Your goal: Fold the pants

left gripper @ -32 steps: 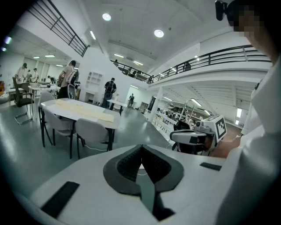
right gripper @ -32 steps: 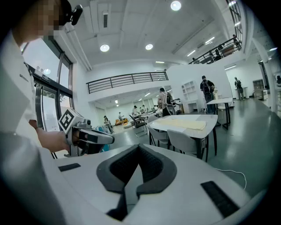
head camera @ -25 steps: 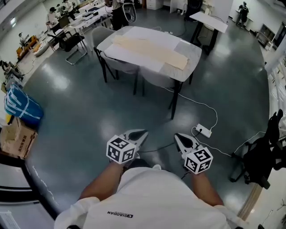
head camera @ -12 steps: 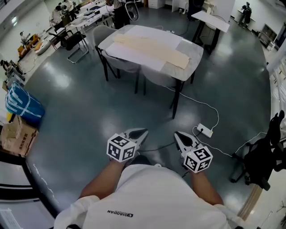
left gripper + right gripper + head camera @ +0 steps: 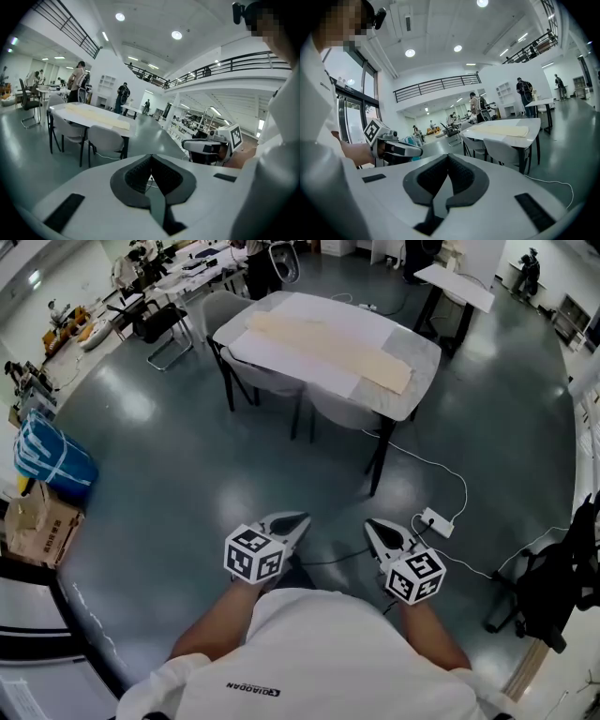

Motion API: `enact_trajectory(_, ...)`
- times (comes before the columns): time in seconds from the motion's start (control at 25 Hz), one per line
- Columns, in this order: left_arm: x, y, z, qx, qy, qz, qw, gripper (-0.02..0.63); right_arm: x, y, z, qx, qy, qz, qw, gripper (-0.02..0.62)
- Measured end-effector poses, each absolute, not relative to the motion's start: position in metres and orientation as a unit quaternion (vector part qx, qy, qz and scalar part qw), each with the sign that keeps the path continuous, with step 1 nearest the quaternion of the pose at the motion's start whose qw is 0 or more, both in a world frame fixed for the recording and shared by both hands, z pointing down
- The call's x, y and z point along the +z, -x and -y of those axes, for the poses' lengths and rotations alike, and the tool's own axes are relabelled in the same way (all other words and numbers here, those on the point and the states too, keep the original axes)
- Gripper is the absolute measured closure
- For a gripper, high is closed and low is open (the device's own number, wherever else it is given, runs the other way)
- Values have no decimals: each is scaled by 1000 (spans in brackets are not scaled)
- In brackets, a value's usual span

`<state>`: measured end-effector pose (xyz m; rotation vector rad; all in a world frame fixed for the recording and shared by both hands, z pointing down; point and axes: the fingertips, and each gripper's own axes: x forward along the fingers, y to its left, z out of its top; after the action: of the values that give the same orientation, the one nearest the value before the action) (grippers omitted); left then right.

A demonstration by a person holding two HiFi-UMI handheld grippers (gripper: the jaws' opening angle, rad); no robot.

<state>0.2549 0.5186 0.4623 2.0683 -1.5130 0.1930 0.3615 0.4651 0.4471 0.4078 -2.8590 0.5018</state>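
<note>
Left gripper (image 5: 294,520): its dark ribbed jaws are pressed together with nothing between them. It is held low in front of the person's white shirt (image 5: 309,662).
Right gripper (image 5: 372,525): its jaws are also closed tip to tip and empty. It sits just right of the left one, and both point toward the far table.
Cream pants (image 5: 328,346): spread flat and lengthwise on the white rectangular table (image 5: 417,395), well apart from both grippers.
Two pale grey chairs (image 5: 339,410): tucked under the table's near side.
Head view only: a white power strip (image 5: 436,521) with its cable lies on the grey floor to the near right. A blue bag (image 5: 49,457) and a cardboard box (image 5: 36,526) are at the left.
Gripper views only: standing people (image 5: 77,82) beyond the table, black balcony railings (image 5: 243,60) and round ceiling lights (image 5: 410,53).
Cross-sight: each gripper view catches the other gripper off to one side.
</note>
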Motion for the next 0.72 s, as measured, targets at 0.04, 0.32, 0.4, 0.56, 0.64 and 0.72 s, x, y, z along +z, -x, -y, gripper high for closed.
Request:
enact_trajectory(0.04, 467, -247, -514, 72, -772, 564, 285, 577, 450, -353, -460, 171, -136, 970, 108, 575)
enact_trajectory(0.32, 476, -155, -457, 62, -770, 563, 294, 577, 463, -257, -404, 176, -132, 967, 130, 575)
enact_trajectory(0.4, 472, -120, -437, 61, -771, 562, 294, 577, 457, -223, -383, 173, -136, 967, 131, 575)
enact_trajectory(0.56, 465, -54, -398, 64, -779, 553, 289, 577, 446, -158, -344, 170, -152, 965, 127, 575)
enact_trajectory(0.64, 462, -23, -381, 67, -785, 548, 283, 577, 445, -128, -328, 171, -162, 964, 127, 575)
enact_trajectory(0.72, 460, 7, -366, 69, -789, 543, 278, 577, 445, -101, -317, 173, -169, 962, 129, 575)
